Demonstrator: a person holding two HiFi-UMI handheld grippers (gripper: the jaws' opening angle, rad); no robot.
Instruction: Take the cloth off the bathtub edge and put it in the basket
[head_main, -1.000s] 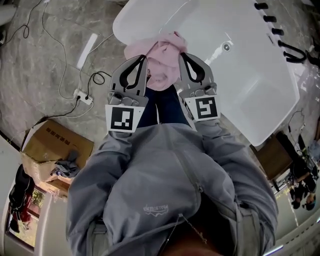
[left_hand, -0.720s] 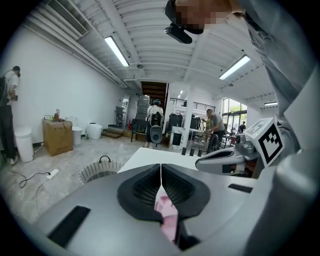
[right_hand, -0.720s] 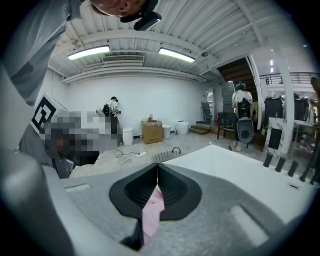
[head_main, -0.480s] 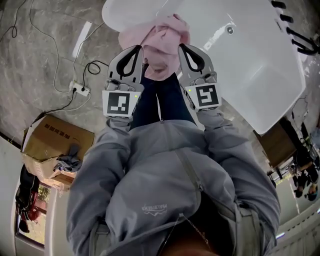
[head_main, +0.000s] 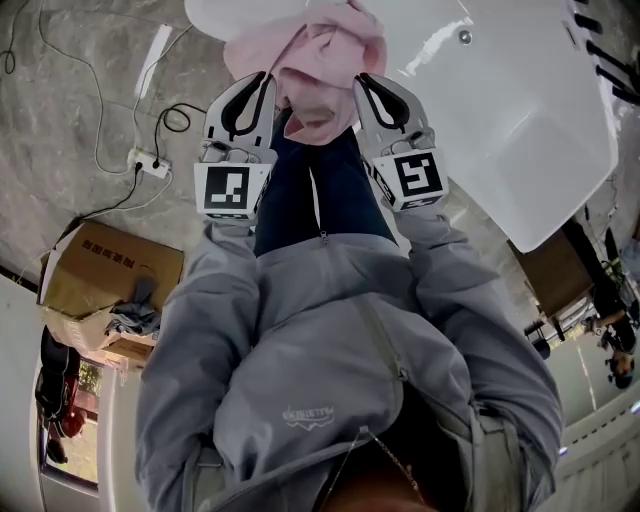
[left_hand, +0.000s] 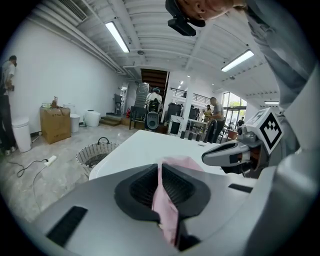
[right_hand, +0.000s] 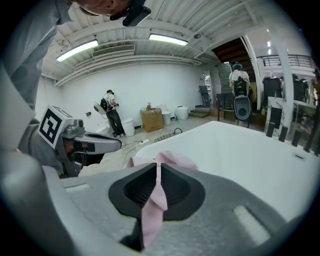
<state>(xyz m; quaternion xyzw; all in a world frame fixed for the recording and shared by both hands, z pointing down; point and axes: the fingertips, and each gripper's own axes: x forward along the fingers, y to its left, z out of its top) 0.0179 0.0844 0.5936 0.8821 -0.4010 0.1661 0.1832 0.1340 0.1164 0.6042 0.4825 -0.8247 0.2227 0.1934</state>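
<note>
Grey floor (head_main: 70, 110) | basket (left_hand: 97, 156) near bathtub (head_main: 500, 110) | cloth (head_main: 320, 60) pinched: left claw (left_hand: 161, 172), right claw (right_hand: 157, 170)

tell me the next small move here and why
Probably lift the cloth slightly and swing it toward the basket, without letting go. The left tongs and right tongs are each shut on a fold of it, so the grip looks secure. The cloth is bunched at the end of the tub, and the basket stands on the floor just beyond that end.
</note>
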